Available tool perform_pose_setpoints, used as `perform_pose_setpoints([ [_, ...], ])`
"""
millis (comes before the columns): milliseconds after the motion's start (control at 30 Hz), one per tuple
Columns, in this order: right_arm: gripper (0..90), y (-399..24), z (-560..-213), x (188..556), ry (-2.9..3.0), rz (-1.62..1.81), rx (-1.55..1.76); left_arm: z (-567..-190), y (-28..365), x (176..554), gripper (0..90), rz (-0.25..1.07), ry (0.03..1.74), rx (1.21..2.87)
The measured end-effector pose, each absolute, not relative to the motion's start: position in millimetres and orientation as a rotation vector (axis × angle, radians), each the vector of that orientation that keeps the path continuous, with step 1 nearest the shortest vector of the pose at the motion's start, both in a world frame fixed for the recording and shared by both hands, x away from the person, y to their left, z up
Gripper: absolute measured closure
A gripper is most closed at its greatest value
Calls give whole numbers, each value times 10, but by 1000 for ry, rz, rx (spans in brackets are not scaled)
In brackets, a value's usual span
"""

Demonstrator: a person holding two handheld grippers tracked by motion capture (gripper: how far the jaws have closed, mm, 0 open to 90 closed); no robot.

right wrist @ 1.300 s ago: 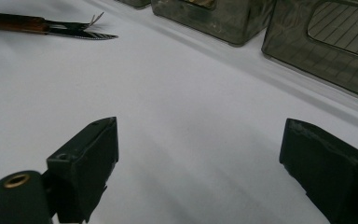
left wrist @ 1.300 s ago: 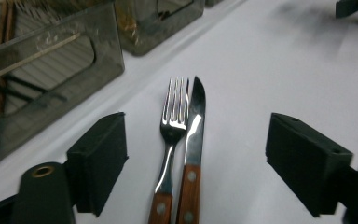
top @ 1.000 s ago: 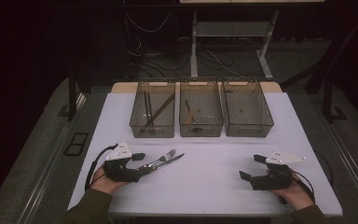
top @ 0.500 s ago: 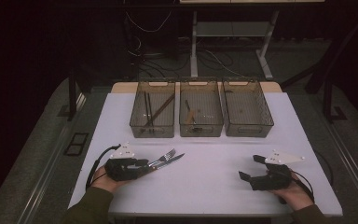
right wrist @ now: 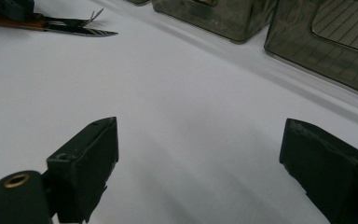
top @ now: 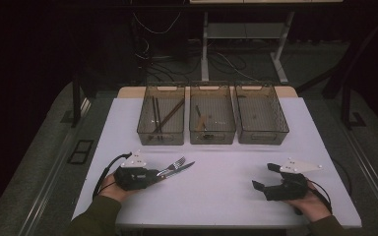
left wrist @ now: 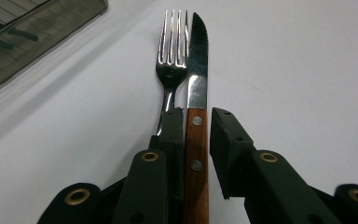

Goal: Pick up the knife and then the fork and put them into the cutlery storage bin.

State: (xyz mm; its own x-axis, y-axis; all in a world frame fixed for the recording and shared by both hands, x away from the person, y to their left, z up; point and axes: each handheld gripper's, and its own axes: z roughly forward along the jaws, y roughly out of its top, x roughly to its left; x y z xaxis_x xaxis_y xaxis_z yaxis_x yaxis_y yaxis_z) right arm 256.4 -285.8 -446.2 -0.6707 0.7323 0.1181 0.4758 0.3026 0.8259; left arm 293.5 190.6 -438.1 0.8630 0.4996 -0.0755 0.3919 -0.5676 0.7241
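Observation:
A steel fork (left wrist: 171, 60) and a wooden-handled knife (left wrist: 196, 84) lie side by side on the white table (top: 226, 196). My left gripper (left wrist: 196, 116) has just been closing and is shut on the knife's handle, which sits between its pads. Its left jaw covers the fork's handle. In the high view the left gripper (top: 155, 173) rests at the front left, with the fork (top: 176, 163) and knife (top: 186, 166) pointing out to the right. My right gripper (top: 265, 177) rests at the front right. In its own view the right gripper (right wrist: 200, 140) stands open over bare table.
Three clear bins stand in a row at the back. The left bin (top: 160, 136) holds dark sticks, the middle bin (top: 212, 136) some small pieces, and the right bin (top: 263, 136) looks nearly bare. The table's front edge runs just under both hands.
My left gripper has slid a little toward the cutlery, and its jaws have narrowed around the knife's handle. The right gripper has kept still.

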Motion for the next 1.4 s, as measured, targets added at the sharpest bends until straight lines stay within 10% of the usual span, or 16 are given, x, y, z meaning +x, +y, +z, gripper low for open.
perform_pose_setpoints([
  [1400, 118, -2866, -4461, 2565, 2291, 1306, 1104, -4397, 1757, 2985, 764, 128, 650, 2371],
])
